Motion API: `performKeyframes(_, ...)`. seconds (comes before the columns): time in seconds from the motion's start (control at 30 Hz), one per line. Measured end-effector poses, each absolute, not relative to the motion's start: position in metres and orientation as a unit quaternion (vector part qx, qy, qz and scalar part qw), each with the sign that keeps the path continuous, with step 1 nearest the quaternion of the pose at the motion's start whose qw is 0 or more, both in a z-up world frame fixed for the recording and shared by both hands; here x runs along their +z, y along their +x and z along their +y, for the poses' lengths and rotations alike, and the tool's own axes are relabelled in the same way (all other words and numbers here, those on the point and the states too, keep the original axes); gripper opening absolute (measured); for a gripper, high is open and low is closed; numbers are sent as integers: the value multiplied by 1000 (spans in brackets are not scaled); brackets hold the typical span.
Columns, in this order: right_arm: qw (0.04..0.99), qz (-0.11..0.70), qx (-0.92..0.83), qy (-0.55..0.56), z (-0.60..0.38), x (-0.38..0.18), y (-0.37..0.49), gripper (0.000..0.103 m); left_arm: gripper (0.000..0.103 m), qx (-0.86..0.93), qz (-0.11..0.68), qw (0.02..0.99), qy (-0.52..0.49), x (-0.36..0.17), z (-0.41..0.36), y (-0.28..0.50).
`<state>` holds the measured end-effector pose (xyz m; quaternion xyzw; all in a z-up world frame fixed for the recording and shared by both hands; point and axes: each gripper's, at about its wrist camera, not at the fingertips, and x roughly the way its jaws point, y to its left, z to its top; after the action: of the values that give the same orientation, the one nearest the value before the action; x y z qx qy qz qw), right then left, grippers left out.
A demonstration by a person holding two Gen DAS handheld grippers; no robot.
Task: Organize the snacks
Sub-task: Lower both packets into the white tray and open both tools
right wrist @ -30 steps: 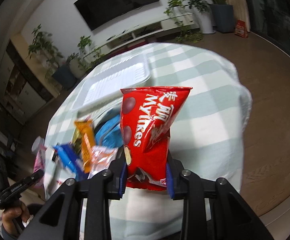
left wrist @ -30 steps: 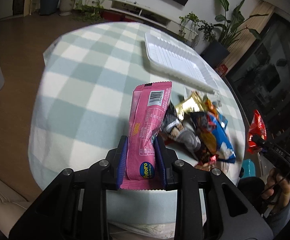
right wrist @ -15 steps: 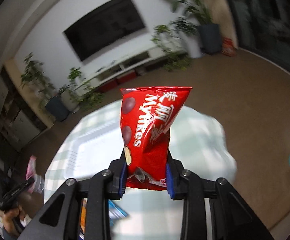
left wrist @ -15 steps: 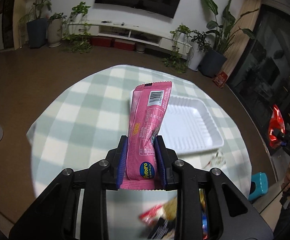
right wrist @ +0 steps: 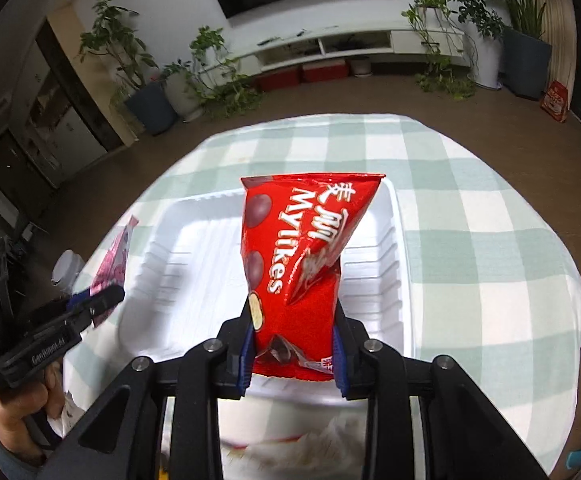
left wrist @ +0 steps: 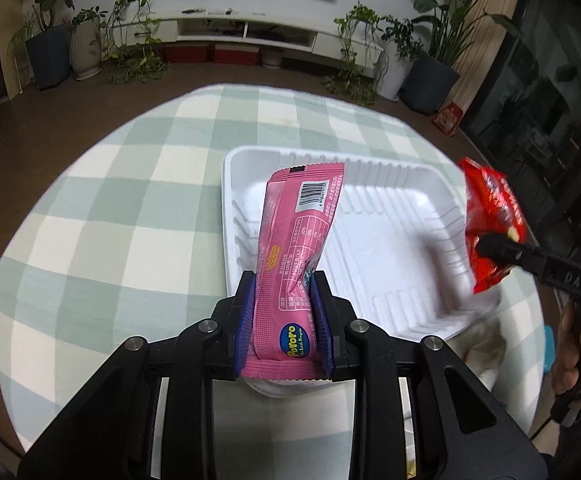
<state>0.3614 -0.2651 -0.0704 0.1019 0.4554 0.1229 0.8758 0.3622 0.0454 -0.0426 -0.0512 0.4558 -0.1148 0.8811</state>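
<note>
The left gripper is clamped on a pink plastic Pororo snack wrapper, held upright above the near left part of a white ribbed plastic tray. The right gripper is clamped on a red foil Mylikes chocolate bag, above the same tray. The tray rests on a green-and-white checked tablecloth.
</note>
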Motion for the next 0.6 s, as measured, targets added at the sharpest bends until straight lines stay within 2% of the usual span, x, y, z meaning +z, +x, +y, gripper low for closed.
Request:
performKeyframes(0.33, 852, 498, 111, 115, -275, -116, 373, 34, 29, -118, 466, 877, -18, -72, 29, 375)
performKeyframes(0.6, 847, 505, 120, 114, -276, -119, 361, 34, 29, -118, 472, 874, 2, -76, 22, 368)
